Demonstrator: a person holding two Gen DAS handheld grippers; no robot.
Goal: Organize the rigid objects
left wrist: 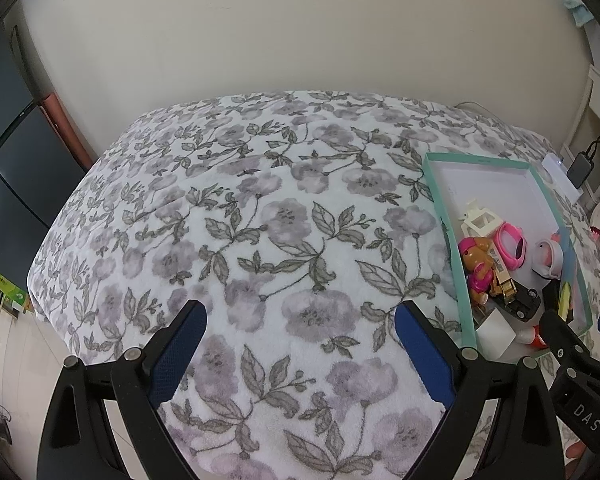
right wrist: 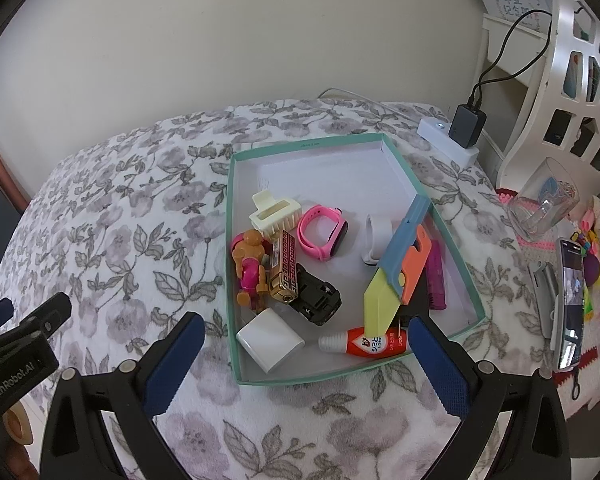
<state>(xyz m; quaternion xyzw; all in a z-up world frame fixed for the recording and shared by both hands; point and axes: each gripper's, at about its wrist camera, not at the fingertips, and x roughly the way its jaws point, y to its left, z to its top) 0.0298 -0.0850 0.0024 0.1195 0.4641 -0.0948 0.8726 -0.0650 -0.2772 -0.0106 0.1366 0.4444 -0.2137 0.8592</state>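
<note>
A shallow teal-rimmed box is seen lying on a surface covered with a floral blanket, and the rigid objects are gathered in its near half. A cream hair claw is placed toward the back, with a pink watch just beside it and a white band further right. Along the left wall a brown and pink toy figure is laid, touching a gold patterned lighter, against which a black toy car is rested. A white block and a red and white tube are found near the front wall. A blue, orange and yellow toy knife is tilted across the right side, over a purple item.

The right tool is held wide apart above the blanket just in front of the box, nothing gripped. The left tool is likewise spread wide and empty, over bare blanket left of the box.

Beyond the box, a white power strip with a black charger is seen; to the right, a glass and a phone.
</note>
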